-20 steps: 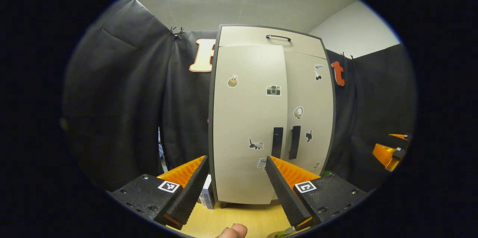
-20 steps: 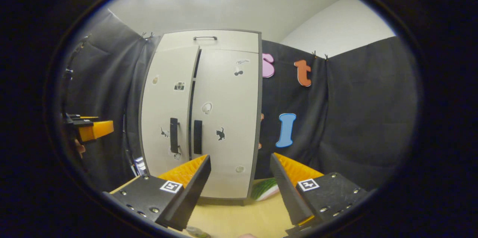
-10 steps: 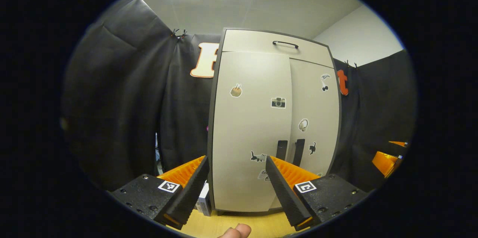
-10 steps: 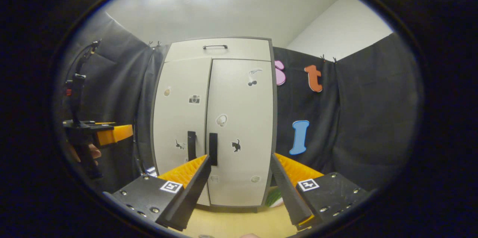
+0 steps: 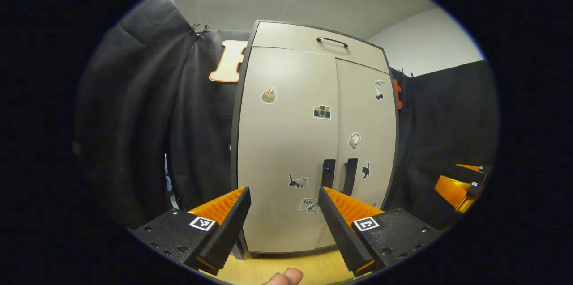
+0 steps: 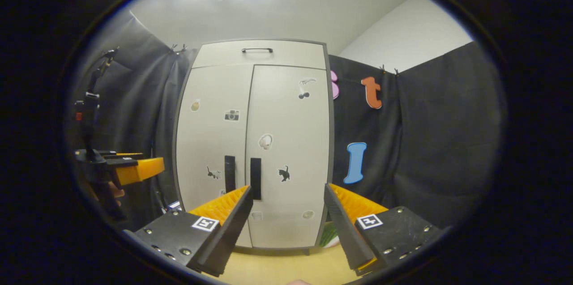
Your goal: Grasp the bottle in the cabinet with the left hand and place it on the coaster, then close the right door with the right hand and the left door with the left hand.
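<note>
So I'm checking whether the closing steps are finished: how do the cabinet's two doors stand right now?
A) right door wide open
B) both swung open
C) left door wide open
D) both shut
D: in the right gripper view the left door and right door lie flush on the cabinet, their handles side by side.

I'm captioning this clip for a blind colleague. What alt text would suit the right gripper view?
A pale two-door cabinet stands shut on a wooden table, with animal and camera stickers and two dark vertical handles at the door seam. The right gripper is open in front of it, holding nothing; the left gripper is at the left edge.
</note>
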